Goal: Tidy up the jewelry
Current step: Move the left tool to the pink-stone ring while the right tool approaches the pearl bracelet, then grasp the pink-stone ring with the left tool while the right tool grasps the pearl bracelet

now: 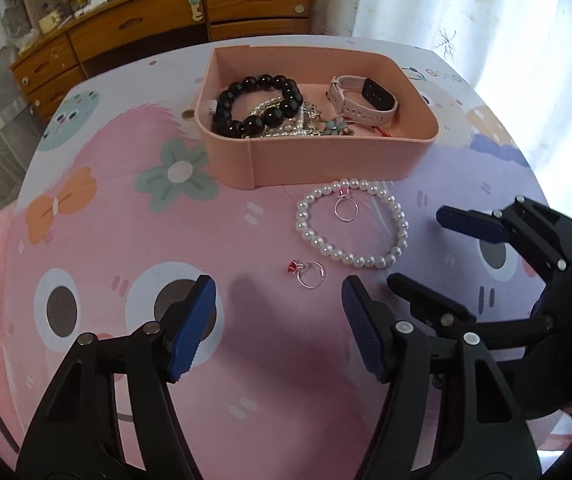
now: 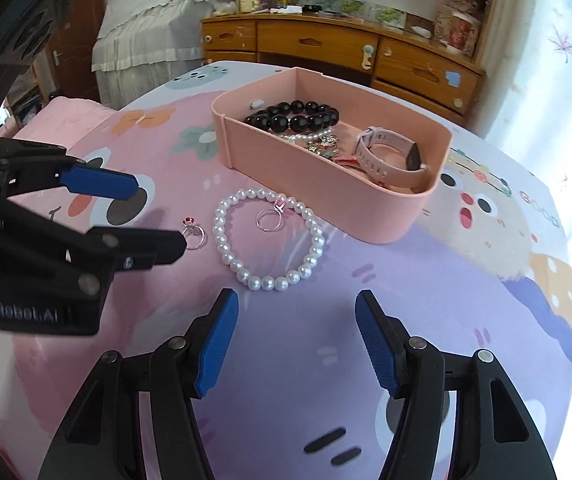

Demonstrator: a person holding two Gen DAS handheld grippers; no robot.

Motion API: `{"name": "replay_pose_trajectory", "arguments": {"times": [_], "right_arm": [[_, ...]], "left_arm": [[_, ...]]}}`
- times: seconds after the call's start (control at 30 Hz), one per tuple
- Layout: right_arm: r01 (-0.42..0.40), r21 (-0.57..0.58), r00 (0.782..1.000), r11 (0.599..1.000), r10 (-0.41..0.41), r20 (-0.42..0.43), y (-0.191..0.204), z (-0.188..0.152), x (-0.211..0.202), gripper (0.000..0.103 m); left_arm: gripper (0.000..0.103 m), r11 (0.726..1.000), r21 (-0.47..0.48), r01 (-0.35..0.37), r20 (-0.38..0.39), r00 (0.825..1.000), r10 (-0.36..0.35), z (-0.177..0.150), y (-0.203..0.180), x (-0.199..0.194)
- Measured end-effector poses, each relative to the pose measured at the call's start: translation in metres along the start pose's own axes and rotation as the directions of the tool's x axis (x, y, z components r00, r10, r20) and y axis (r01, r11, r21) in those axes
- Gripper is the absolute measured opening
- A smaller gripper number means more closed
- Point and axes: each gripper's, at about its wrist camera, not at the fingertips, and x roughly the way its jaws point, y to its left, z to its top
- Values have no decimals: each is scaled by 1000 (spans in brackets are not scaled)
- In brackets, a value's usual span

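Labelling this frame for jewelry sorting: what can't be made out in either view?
- Tangle under the black bead bracelet in the pink plastic tray: left wrist view, bracelet overlaps it; pieces can't be counted.
- Same tangle, right wrist view: tray's near wall cuts it off.
- Pink-strapped smartwatch: screen edge-on in the right wrist view, dark in the left.
- Ring inside the white pearl bracelet: touching the pearls or not, too small to tell.

Behind your desk, with its pink cartoon-print cover, you have a wooden dresser with curved drawer fronts along the far wall, its top crowded with small clutter. To your right, bright daylight comes through a pale curtain with a faint floral print. To your left stands furniture draped in white lace cloth, beside a brown door.
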Motion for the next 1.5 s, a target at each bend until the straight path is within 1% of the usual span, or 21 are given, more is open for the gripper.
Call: {"name": "replay_pose_trajectory", "arguments": {"times": [0.07, 0.1, 0.13, 0.17, 0.3, 0.4, 0.47, 0.53, 0.57, 0.6, 0.63, 0.7, 0.77, 0.87, 1.07, 1.23, 1.27, 1.3, 1.37, 1.4, 1.5], "right_arm": [[-9, -1, 1000, 1000, 9, 13, -3, 3, 4, 62], [-15, -3, 1000, 1000, 15, 21, -4, 4, 6, 62], [-19, -11, 999, 1000, 20, 30, -5, 5, 7, 62], [-31, -14, 999, 999, 32, 29, -5, 7, 9, 62], [-51, -50, 998, 997, 52, 27, -6, 15, 15, 62], [-66, -64, 997, 996, 68, 26, -6, 21, 20, 62], [-78, -81, 996, 994, 80, 26, -4, 25, 23, 62], [-86, -90, 996, 992, 89, 28, -3, 27, 25, 59], [-92, -96, 995, 991, 95, 30, -2, 26, 23, 54], [-93, -105, 995, 990, 97, 33, 0, 26, 23, 46], [-97, -118, 994, 988, 102, 36, 3, 26, 22, 42], [-102, -147, 993, 984, 109, 40, 11, 26, 22, 23], [-106, -165, 993, 981, 114, 40, 16, 26, 22, 17], [-107, -173, 992, 979, 116, 41, 18, 26, 23, 14], [-116, -158, 991, 981, 125, 48, 15, 23, 20, 14], [-124, -57, 992, 991, 126, 21, 8, 14, 10, 13], [-124, -43, 992, 991, 125, 30, 7, 12, 5, 9], [-122, -23, 992, 992, 123, 33, 5, 12, 0, 0], [-129, 29, 991, 991, 128, 22, 2, 14, -8, 0], [-122, 47, 992, 991, 121, 29, 1, 14, -13, 0], [-105, 71, 994, 992, 103, 32, 2, 14, -21, 0]], "left_arm": [[55, 998, 52, -22, 21, 1000, 21, 1, -8, 2], [54, 996, 80, -28, 28, 999, 26, 1, -12, 4], [48, 995, 93, -25, 32, 999, 22, 1, -13, 5], [43, 995, 97, -21, 35, 999, 18, 2, -14, 5], [37, 996, 83, -20, 15, 1000, 19, 7, -12, 13], [28, 997, 76, -6, 18, 1000, 5, 8, -10, 14], [18, 997, 75, 5, 18, 1000, -6, 7, -12, 15], [15, 997, 73, 10, 20, 1000, -11, 7, -13, 15], [15, 998, 67, 12, 20, 1000, -14, 7, -13, 16], [14, 998, 65, 12, 22, 1000, -13, 7, -13, 16], [13, 998, 66, 12, 23, 1000, -13, 7, -14, 16], [11, 997, 71, 3, 28, 1000, -5, 6, -16, 16], [10, 998, 64, 5, 25, 1000, -6, 6, -17, 15], [9, 998, 69, 2, 17, 1000, -3, 5, -16, 15], [7, 998, 61, -13, 22, 1000, 11, 3, -16, 9], [7, 999, 46, 14, 29, 999, -15, 2, -10, 0], [7, 999, 46, 17, 29, 999, -18, 1, -8, -3], [7, 999, 47, 22, 33, 999, -23, 1, -6, -6], [7, 998, 53, 32, 45, 998, -34, 1, -4, -13], [7, 998, 57, 35, 48, 998, -38, 1, -3, -17], [7, 996, 64, 53, 63, 996, -58, 5, 3, -29]]}}
